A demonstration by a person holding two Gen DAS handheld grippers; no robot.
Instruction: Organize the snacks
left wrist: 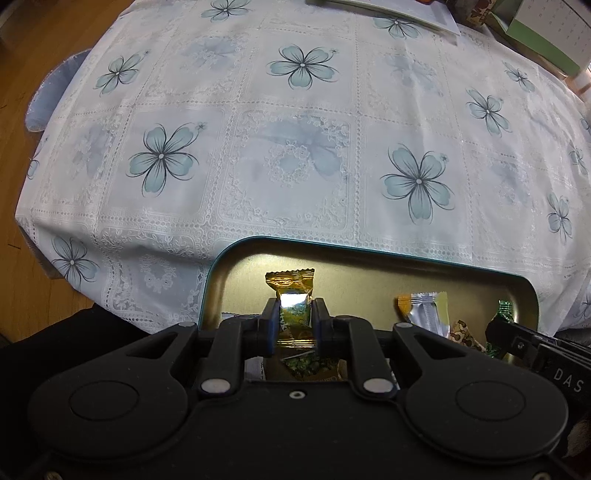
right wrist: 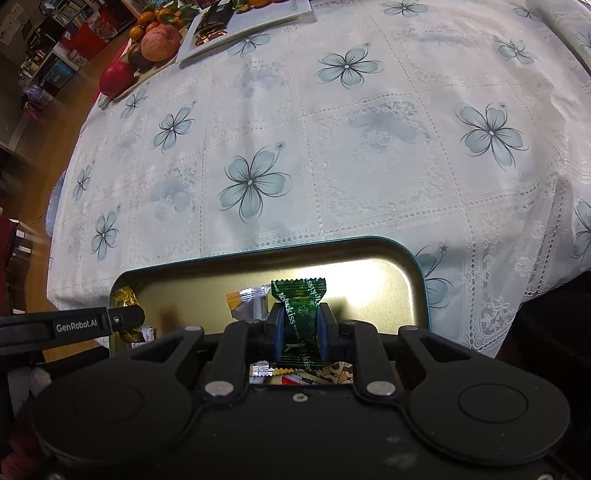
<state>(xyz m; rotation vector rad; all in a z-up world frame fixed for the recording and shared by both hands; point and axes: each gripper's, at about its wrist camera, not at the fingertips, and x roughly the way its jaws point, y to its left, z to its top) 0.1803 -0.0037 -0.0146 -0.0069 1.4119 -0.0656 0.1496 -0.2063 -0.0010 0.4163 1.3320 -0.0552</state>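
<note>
A teal-rimmed tin tray (left wrist: 236, 245) with a gold inside sits at the near edge of the flowered tablecloth; it also shows in the right wrist view (right wrist: 421, 280). My left gripper (left wrist: 294, 308) is shut on a gold-wrapped candy (left wrist: 291, 282), held over the tray's left part. My right gripper (right wrist: 300, 317) is shut on a green-wrapped candy (right wrist: 299, 299) over the tray's middle. Loose snacks lie in the tray: a silver and orange packet (left wrist: 424, 306) and a brown patterned packet (left wrist: 463, 330). The right gripper's finger (left wrist: 517, 336) shows at the left view's right edge.
The white lace tablecloth (right wrist: 332, 147) stretches beyond the tray. A fruit plate with an apple (right wrist: 159, 42) and a red fruit (right wrist: 116, 79) stands far left. A white tray (right wrist: 243, 29) with dark packets is behind it. A green box (left wrist: 543, 40) stands far right.
</note>
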